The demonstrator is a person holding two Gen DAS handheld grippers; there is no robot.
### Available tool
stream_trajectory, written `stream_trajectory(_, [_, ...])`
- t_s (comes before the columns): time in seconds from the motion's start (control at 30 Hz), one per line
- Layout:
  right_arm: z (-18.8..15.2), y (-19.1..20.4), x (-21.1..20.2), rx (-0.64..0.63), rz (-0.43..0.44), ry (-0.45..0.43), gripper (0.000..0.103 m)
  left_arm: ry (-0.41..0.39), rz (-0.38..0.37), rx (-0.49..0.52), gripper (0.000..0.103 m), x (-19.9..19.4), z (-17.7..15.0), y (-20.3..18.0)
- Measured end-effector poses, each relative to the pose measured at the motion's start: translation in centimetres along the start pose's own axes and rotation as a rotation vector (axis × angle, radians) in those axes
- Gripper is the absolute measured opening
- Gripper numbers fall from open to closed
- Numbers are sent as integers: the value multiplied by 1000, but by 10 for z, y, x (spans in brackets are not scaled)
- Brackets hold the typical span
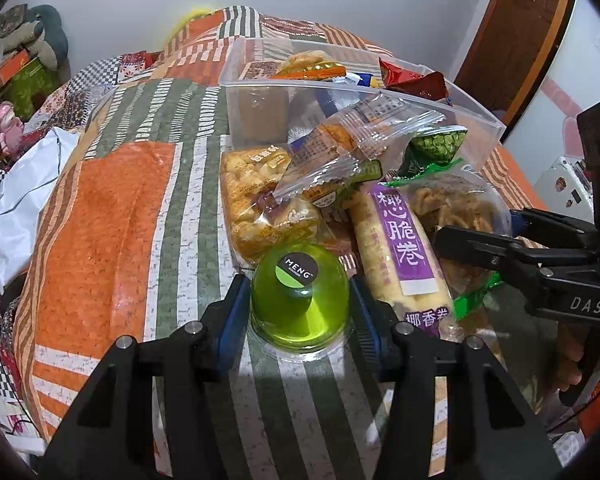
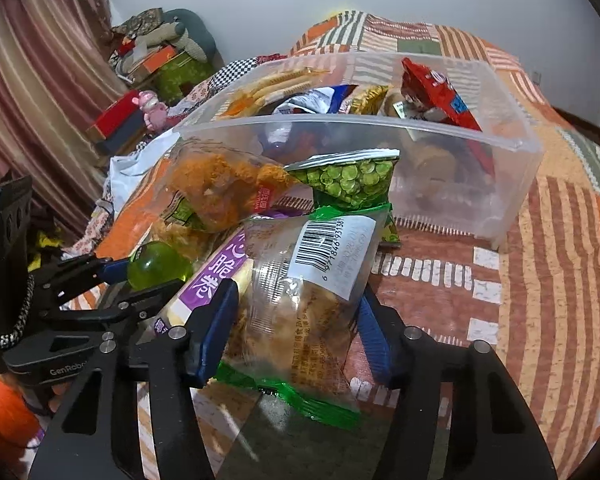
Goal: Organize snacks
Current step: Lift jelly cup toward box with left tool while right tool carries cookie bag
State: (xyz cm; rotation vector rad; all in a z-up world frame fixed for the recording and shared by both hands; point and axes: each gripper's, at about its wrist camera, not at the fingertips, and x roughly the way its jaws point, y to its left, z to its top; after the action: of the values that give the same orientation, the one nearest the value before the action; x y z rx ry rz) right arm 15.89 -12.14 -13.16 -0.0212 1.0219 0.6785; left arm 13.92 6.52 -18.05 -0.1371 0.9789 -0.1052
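Note:
My left gripper (image 1: 300, 304) has its blue pads on both sides of a green jelly cup (image 1: 300, 304) that sits on the quilt; the pads touch or nearly touch it. The cup also shows in the right wrist view (image 2: 160, 266). My right gripper (image 2: 296, 316) stands around a clear bag of fried twists with green ends (image 2: 296, 312), pads against its sides. Beside it lie a purple-labelled roll pack (image 1: 400, 248), a green pea packet (image 2: 348, 180) and other snack bags. A clear plastic bin (image 2: 516, 184) behind holds several snacks.
The snacks lie on a bed with an orange, green and white patchwork quilt (image 1: 112, 216). White cloth (image 1: 24, 196) and boxes with toys (image 2: 156, 64) lie at the left. A wooden door (image 1: 516, 40) stands at the right.

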Motion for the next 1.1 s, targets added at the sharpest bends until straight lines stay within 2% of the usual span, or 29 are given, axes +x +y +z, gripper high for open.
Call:
stream_trajectory(0.27, [-5, 2, -15, -21, -12, -46, 50, -21, -6, -36, 50, -16, -3, 8])
stream_trajectory(0.67, [0, 9, -37, -44, -8, -105, 50, -55, 18, -32, 50, -38, 1, 10])
stream_trajectory(1.1, [17, 6, -66, -40, -55, -208, 50, -160, 24, -24, 50, -79, 24, 6])
